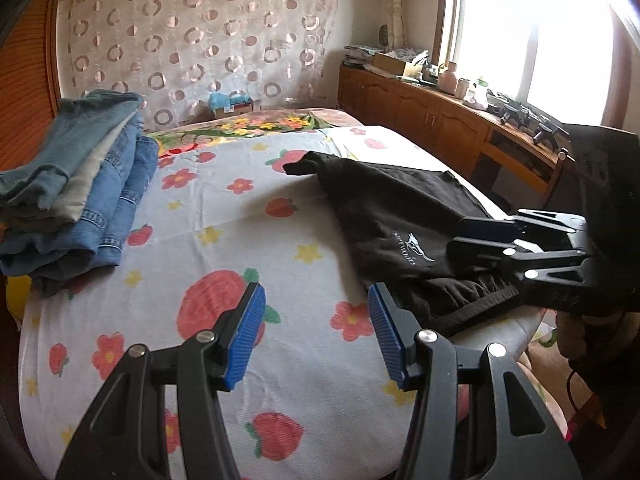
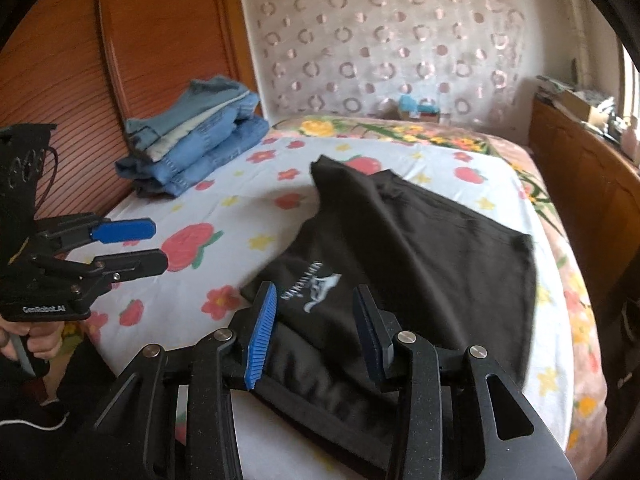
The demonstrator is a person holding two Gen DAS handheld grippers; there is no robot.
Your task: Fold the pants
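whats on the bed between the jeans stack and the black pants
Nothing: only bare flowered sheet lies between the jeans stack and the black pants, shown in both wrist views.

White print "SEPTWOLVES" with a wolf emblem, on the black pants [image 1: 400,216], near the waistband. "GenRobot.AI", white lettering, on the left gripper [image 2: 156,246] body.

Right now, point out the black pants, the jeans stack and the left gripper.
black pants [image 2: 420,240], right wrist view, on the flat middle of the fabric.
jeans stack [image 1: 100,200], left wrist view, on the blue denim side.
left gripper [image 1: 316,336], left wrist view, midway between its fingers.
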